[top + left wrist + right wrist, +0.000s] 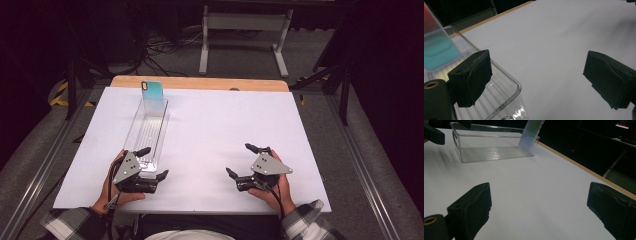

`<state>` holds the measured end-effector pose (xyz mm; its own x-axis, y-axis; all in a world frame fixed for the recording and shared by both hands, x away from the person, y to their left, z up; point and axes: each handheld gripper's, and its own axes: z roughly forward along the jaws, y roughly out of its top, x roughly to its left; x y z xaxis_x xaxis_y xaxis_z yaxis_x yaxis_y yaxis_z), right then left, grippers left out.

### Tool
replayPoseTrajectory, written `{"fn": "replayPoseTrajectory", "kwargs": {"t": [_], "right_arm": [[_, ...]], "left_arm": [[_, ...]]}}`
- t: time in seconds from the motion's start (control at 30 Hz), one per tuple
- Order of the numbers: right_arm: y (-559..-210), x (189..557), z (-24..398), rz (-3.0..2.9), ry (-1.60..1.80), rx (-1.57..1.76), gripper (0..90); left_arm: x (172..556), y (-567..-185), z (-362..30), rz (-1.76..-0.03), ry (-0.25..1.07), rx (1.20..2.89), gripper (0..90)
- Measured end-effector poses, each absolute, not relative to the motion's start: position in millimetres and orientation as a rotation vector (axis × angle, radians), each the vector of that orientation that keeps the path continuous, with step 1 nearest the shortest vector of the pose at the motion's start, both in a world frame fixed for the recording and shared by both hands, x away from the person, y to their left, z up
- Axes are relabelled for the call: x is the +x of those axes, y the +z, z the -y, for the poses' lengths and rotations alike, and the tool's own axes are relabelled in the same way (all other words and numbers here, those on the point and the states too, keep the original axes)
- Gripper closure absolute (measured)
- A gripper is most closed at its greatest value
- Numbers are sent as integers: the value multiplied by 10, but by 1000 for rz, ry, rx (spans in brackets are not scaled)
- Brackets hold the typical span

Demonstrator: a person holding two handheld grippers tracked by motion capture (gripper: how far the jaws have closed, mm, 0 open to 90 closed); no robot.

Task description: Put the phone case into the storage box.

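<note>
A long clear plastic tray (161,131) lies on the white table sheet at the left. A phone with a teal back (152,92) leans upright against the tray's far end, also seen as the phone (435,47) and the phone (531,132). My left gripper (152,163) is open at the tray's near end, one jaw over the tray's rim (510,82). My right gripper (241,160) is open over bare sheet at the near right, with nothing between its jaws. The tray (461,152) lies far off in the right gripper view.
The white sheet (225,125) covers most of a wooden table whose far edge (200,83) shows as a tan strip. Beyond it are a dark floor with cables and a white stand (245,22). Metal rails (360,165) run along both sides.
</note>
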<state>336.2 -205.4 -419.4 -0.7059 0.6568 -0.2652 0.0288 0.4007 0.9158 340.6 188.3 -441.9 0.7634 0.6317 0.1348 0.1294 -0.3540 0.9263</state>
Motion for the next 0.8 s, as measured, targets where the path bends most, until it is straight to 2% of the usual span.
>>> {"fn": "replayPoseTrajectory", "kwargs": {"t": [0.8], "right_arm": [[-4190,3400,2022,-2043,1329,590,71]], "left_arm": [[3417,-4364,-1987,-588,611,1859,94]]}}
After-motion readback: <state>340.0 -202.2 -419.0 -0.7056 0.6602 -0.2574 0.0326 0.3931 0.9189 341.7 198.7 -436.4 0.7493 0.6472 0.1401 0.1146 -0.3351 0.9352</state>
